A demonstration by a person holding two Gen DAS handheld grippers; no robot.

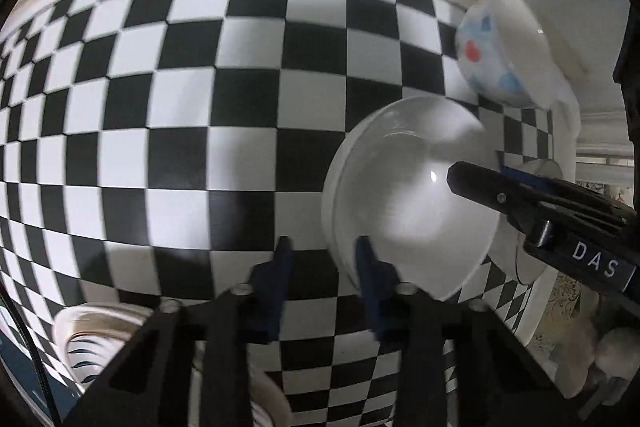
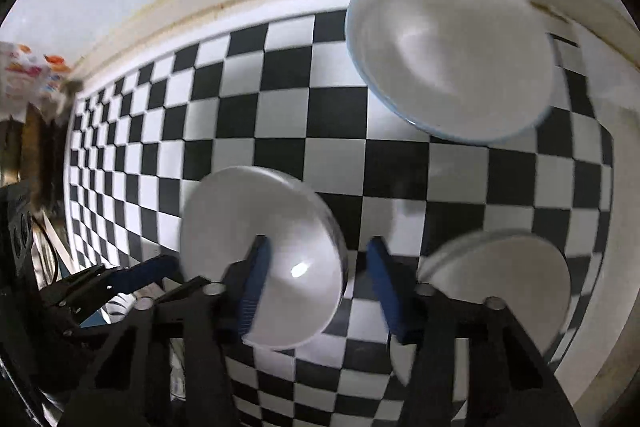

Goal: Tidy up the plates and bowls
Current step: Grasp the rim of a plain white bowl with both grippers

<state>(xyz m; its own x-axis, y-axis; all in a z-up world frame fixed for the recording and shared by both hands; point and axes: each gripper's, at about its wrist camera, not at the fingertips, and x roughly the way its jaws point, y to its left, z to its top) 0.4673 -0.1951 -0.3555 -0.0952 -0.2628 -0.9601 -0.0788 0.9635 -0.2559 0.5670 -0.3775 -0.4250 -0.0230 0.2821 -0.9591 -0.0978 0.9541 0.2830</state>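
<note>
1. White plate (image 1: 412, 199), left wrist view: it lies on the black-and-white checkered desk (image 1: 160, 107), in the right half of the picture.
2. The left gripper (image 1: 324, 259) points down at the near-left rim of that plate. Its jaws stand apart; one finger is over the checks just left of the plate, the other overlaps the plate's edge. Neither pad presses on anything.
3. The right gripper (image 1: 486, 183) reaches in from the plate's right side, its tip above the plate's surface; from here I cannot tell how its jaws stand.
4. A patterned bowl (image 1: 492, 55) with blue and red marks sits beyond the plate, to its far right, near the desk's back edge.
5. A striped dish (image 1: 92, 339) shows well to the plate's near left, blurred.
6. Right wrist view: the white plate (image 2: 280, 227) lies low and left of centre on the desk (image 2: 280, 107).
7. The right gripper (image 2: 318, 271) has its jaws apart: one finger over the plate, the other off its right rim, so the rim lies between them, unclamped.
8. The left gripper (image 2: 132, 275) shows just left of the plate.
9. A second white plate (image 2: 512, 275) lies to the plate's right, apart from it.
10. A blue-rimmed bowl (image 2: 452, 47) sits beyond the plate, to its far right.
</note>
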